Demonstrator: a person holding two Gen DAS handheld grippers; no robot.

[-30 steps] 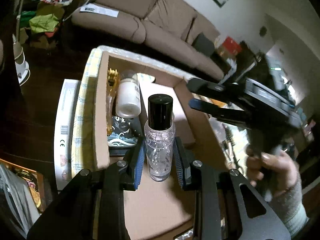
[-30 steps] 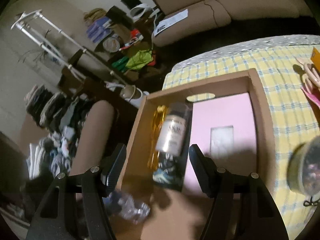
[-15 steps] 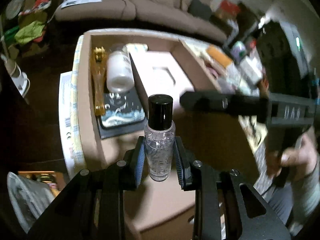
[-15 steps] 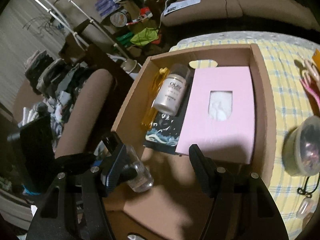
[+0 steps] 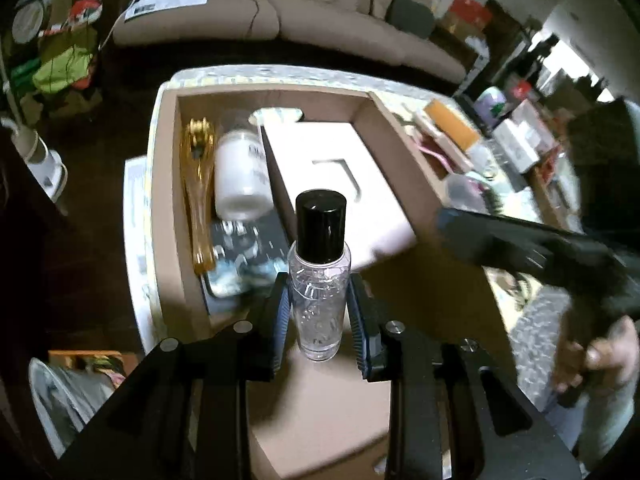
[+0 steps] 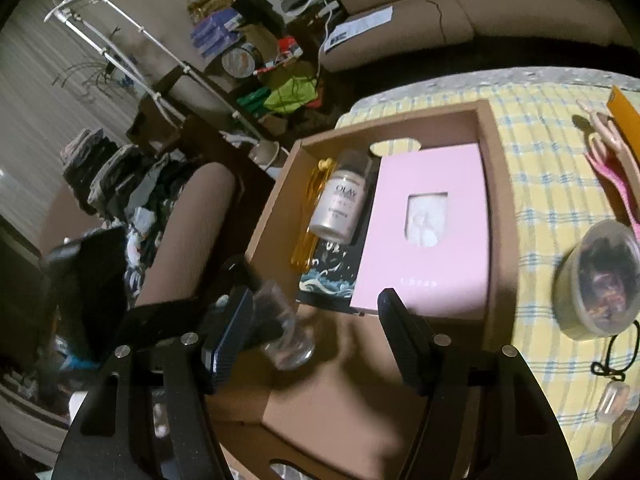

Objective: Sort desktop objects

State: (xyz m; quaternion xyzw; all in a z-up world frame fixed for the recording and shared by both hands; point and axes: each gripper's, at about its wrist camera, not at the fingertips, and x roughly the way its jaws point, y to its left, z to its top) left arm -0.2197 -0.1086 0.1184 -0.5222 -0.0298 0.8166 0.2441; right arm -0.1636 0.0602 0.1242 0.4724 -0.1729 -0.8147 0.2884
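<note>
1. A small clear bottle [image 5: 319, 300] with a black cap was held upright between the blue pads of the left gripper [image 5: 319, 312], whose jaws were drawn in narrow and pressed on both sides of the bottle.
2. The bottle was held above the near flap of an open cardboard box [image 5: 404, 140]; whether its base touched the flap could not be told.
3. In the right wrist view the same bottle [image 6: 286, 340] was seen, blurred, at the near left corner of the box [image 6: 500, 216], just beside the left finger of the right gripper [image 6: 316, 328].
4. The right gripper's jaws were seen spread fairly wide, with nothing pressed between them.
5. Along the left wall of the box a slim amber object [image 5: 198, 196] was seen lying, and just to its right a white Olay bottle [image 6: 340, 208] on its side.
6. Both were laid partly over a dark booklet with a wave pattern [image 6: 326, 276].
7. The right part of the box was filled by a flat pink box [image 6: 436, 232] with a small window in its lid.
8. The cardboard box was set on a yellow checked cloth [image 6: 552, 200].
9. On the cloth to the right, a round clear tub [image 6: 596, 276] of dark items was seen, well apart from the box.
10. A hand [image 5: 600, 360] on the right gripper's handle was seen at the right edge of the left wrist view.
</note>
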